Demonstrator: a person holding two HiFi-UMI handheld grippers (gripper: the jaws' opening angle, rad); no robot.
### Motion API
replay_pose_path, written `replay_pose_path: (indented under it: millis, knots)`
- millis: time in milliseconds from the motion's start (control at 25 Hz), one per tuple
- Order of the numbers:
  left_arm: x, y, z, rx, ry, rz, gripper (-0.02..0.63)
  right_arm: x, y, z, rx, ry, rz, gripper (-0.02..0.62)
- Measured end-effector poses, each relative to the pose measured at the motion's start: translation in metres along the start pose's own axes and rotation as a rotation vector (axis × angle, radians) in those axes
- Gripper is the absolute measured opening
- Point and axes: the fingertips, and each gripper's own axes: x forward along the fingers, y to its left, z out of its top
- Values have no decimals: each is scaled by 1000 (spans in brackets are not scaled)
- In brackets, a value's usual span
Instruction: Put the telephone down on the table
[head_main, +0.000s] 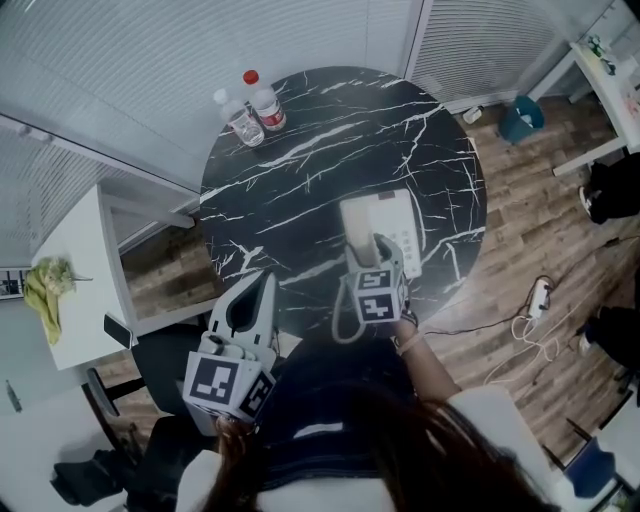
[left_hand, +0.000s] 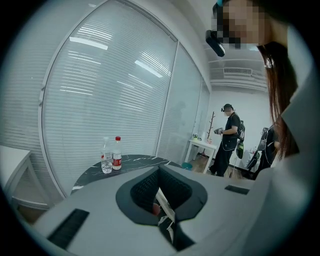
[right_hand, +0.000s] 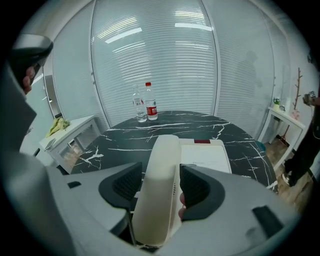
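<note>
Black marble table (head_main: 300, 160), round and white-veined, bears it all. Right tongs (right_hand: 157, 187) stand spread with the cream handset (right_hand: 160, 150) between their pads, a sliver of gap at the left pad. The handset lies on the telephone (right_hand: 207, 157), which sits flat on the table just ahead. Left tongs (head_main: 266, 282), pressed together and empty, hang well apart to the left. Two water bottles (head_main: 255, 108) stand far beyond. The step looks like release; next calls for drawing straight back without snagging the handset.
</note>
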Motion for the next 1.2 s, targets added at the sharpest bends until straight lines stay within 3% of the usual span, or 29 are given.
replay_pose_path:
  millis: [800,1200]
  knots:
    - [0,5,1,6,9,43,6,20,3,-17,39,83,21,247]
    - [-5,2,1,0,-4,107,6,23,2,-15,55,66,-2,245]
